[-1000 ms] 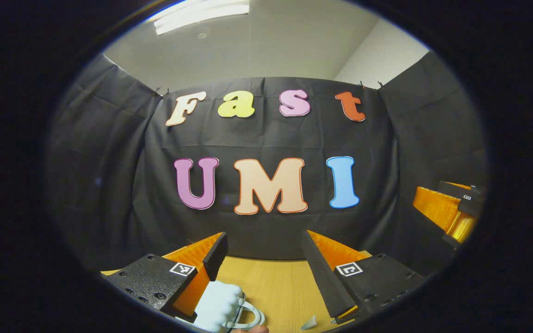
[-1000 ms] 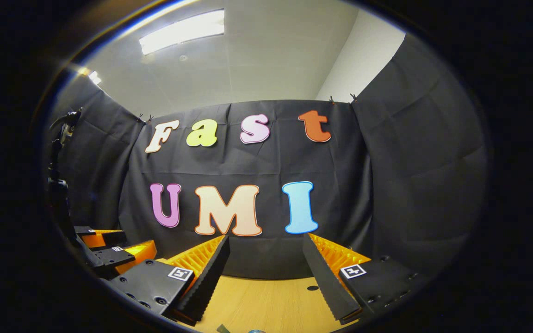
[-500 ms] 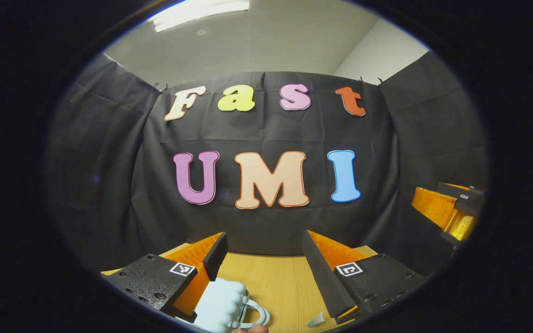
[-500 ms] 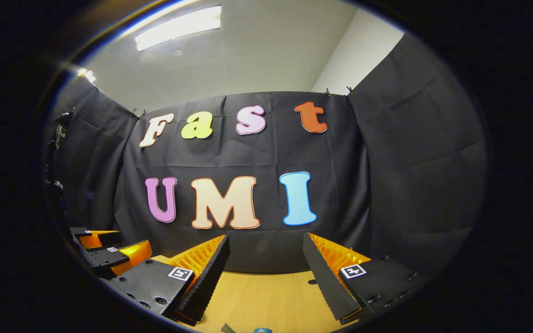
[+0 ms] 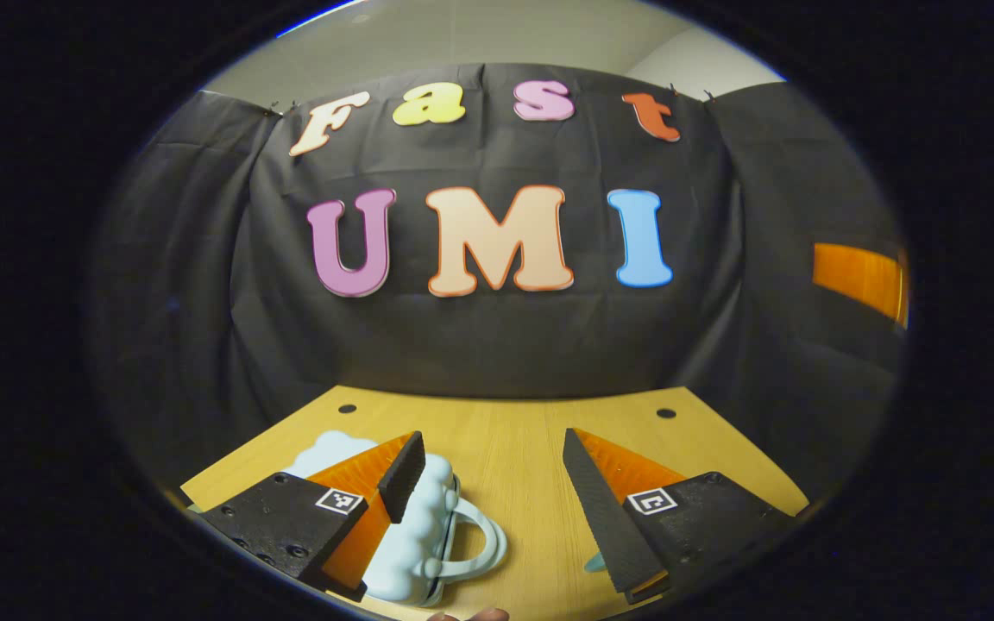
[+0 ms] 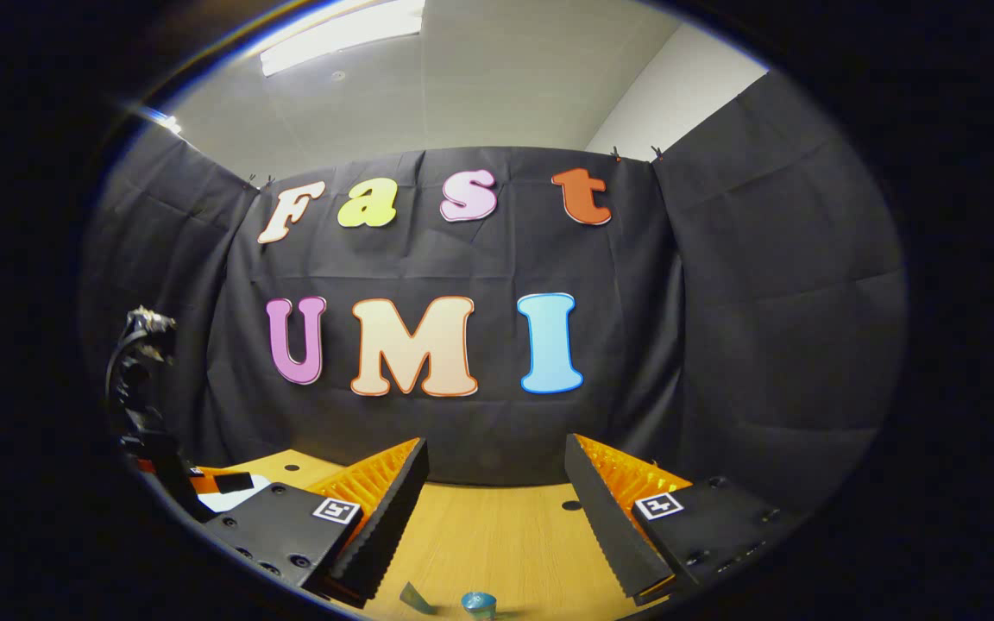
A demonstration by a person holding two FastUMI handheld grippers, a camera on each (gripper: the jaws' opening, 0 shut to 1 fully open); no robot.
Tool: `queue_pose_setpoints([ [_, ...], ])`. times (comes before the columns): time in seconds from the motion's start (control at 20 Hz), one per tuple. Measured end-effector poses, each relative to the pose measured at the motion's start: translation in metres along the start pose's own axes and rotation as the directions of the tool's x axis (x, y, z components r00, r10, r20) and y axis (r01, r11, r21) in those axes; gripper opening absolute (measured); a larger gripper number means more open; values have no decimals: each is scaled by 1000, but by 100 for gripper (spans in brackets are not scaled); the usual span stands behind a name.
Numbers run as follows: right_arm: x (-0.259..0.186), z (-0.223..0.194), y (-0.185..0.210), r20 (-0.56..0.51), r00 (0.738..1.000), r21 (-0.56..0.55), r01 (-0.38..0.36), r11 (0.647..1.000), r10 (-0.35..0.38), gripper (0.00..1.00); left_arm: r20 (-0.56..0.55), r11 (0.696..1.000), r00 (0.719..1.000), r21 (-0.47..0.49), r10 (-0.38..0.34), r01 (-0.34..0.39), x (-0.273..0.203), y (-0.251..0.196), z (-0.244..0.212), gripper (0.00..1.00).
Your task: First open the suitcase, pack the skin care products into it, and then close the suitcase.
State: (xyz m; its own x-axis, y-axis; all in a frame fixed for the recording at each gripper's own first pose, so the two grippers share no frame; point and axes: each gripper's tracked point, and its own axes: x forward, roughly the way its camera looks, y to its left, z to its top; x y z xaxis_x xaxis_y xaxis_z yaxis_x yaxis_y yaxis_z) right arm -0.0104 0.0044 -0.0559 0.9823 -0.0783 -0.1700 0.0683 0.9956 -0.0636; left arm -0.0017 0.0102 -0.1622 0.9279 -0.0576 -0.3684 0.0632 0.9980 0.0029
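A small pale blue suitcase with a bumpy shell lies on the wooden table at the lower left of the left gripper view. Its handle points toward the gap between my fingers, and its lid looks shut. My left gripper is open above the table, with its left finger in front of the suitcase. A small teal item peeks out beside the right finger. My right gripper is open over the table, holding nothing. A small teal-capped product and a thin teal piece lie below it.
The right gripper appears as a blurred orange shape at the right edge of the left gripper view. The left gripper sits low at the left of the right gripper view, below a black cable stand. Holes dot the table's far edge.
Both views have tipped downward, the left one more. The table and much more of the suitcase have come into the left gripper view. The teal products show more fully under the right gripper.
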Motion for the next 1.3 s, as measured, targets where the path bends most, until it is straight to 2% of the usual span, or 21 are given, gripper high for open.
queue_pose_setpoints([
  [0.25,-7,-11,-7,-43,998,-42,34,999,-36,99,-183,1000,983,-26,-20,16,21,-3,-64,95],
  [0.65,-7,-23,-17,-83,993,-61,77,995,-82,99,-418,998,908,-65,-18,-10,53,1,-141,94],
  [0.8,-5,-24,-19,-85,992,-71,83,994,-89,99,-483,997,876,-73,-9,-30,61,4,-160,96],
  [0.95,-2,-27,-17,-95,992,-73,80,994,-87,99,-507,999,862,-53,-22,-5,72,-4,-166,91],
  [1.05,0,-30,-19,-99,991,-72,84,994,-91,100,-535,998,845,-58,-24,-8,77,-6,-176,93],
  [1.2,0,-30,-22,-97,991,-75,91,993,-98,99,-595,996,803,-87,-34,-22,79,-10,-195,95],
  [1.3,1,-33,-24,-102,990,-75,94,993,-101,100,-629,990,772,-139,-94,7,79,-22,-205,94],
])
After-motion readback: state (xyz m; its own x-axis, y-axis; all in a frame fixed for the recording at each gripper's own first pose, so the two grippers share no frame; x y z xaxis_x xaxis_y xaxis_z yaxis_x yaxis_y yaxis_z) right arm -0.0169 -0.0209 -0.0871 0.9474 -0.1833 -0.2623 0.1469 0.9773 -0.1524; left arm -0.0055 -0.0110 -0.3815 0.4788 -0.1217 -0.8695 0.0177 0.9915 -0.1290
